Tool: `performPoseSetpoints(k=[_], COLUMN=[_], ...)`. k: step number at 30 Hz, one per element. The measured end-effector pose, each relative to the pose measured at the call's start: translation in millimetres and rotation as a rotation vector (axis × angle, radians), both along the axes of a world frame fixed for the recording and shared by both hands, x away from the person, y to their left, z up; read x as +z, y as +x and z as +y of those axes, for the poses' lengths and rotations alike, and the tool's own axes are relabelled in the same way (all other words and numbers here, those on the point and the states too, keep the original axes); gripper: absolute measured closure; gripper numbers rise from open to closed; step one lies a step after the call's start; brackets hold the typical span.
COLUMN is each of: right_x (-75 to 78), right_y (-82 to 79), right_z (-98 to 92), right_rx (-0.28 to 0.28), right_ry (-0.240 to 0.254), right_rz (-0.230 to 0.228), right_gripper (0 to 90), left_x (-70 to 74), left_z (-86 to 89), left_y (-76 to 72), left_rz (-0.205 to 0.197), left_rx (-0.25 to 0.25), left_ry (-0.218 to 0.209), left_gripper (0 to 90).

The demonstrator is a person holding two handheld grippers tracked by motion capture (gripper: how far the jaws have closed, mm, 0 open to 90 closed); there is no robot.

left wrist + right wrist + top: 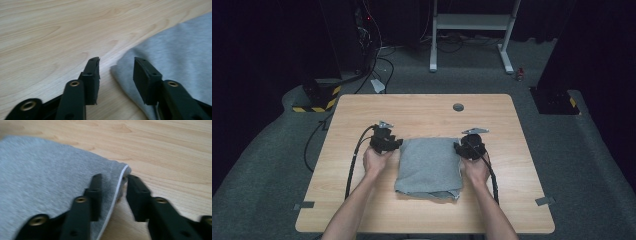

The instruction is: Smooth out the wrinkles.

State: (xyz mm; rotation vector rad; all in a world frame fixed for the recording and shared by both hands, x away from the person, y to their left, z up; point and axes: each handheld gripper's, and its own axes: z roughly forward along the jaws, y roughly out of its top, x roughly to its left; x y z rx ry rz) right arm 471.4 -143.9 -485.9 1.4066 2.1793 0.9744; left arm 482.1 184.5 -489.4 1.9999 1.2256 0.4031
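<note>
Right gripper view, close in: the right gripper (112, 195) straddles the hemmed far corner of a folded grey cloth (45, 175), one jaw over the fabric and the other on the bare wood beside it. The jaws stand apart with the white-stitched edge running between them, pressed by neither pad. At the opposite side, the left gripper (116, 77) is likewise released, its jaws parted around the cloth's (180, 55) rounded corner, which reaches into the gap without being pinched.

From the high view, a person's two hands hold the left gripper (385, 140) and right gripper (470, 146) at the far corners of the cloth (428, 167), which lies flat in a squarish fold at the middle of the table (362, 210), nearer the person's edge. The symmetrical placement suggests the corners are being lined up for a two-handed pinch, probably to lift or fold the piece again.

Beyond, the light wood tabletop carries a round grey grommet (458, 107) near its far edge. Grey carpet surrounds it; a white metal stand (472, 30) and a yellow-and-black striped base (319, 102) sit back in the dark room.
</note>
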Motion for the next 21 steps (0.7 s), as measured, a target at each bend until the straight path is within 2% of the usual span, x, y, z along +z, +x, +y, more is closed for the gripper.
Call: performPoseSetpoints(k=[2,3,5,7,8,10,12,15,17,18,19,20,21], right_x=[6.9,10.7,15.4,13.9,10.8,0.8,-10.7,-21.7,-21.0,-18.3,-16.3,-13.7,-13.3], right_y=[-11.7,-19.1,-33.7,-45.6,-49.4,-54.3,-60.1,-69.2,-77.7,-83.4,-86.5,-91.2,-93.4], right_z=[2.7,3.4,6.4,12.7,15.7,18.7,17.8,11.0,6.8,5.7,5.3,5.6,6.4], right_rx=[0.005,0.024,0.088,0.16,0.185,0.211,0.217,0.211,0.211,0.212,0.214,0.219,0.226], right_ry=[-0.012,-0.008,0.016,0.033,0.034,0.041,0.007,0.014,-0.008,-0.003,0.002,0.018,0.028], right_rz=[-0.05,-0.079,-0.108,-0.108,-0.088,-0.044,-0.041,-0.013,-0.031,-0.05,-0.064,-0.08,-0.082], right_gripper=[58.2,59.5,64.1,66.2,66.1,64.2,60.9,56.8,55.4,55.3,55.1,54.9,54.7], left_x=[3.8,5.9,7.2,3.5,-0.2,-9.2,-18.9,-24.7,-18.8,-16.5,-14.2,-14.6,-17.1], left_z=[-4.5,-7.9,-14.5,-21.9,-24.8,-28.5,-27.1,-19.3,-16.4,-17.0,-19.3,-21.2,-24.3], left_y=[-12.0,-20.1,-36.1,-49.2,-55.4,-67.6,-79.2,-96.0,-110.1,-115.5,-123.3,-126.7,-130.3], left_rz=[-0.016,-0.024,-0.045,-0.033,-0.028,-0.02,-0.023,-0.025,-0.043,-0.058,-0.072,-0.073,-0.063], left_rx=[-0.06,-0.088,-0.144,-0.193,-0.208,-0.235,-0.243,-0.22,-0.23,-0.241,-0.259,-0.27,-0.282], left_ry=[-0.023,-0.041,-0.067,-0.073,-0.074,-0.048,-0.007,0.029,-0.003,-0.004,0.012,0.02,0.048], left_gripper=[52.6,52.6,52.6,52.6,52.5,51.4,49.6,47.4,46.0,45.1,44.5,44.0,43.6])
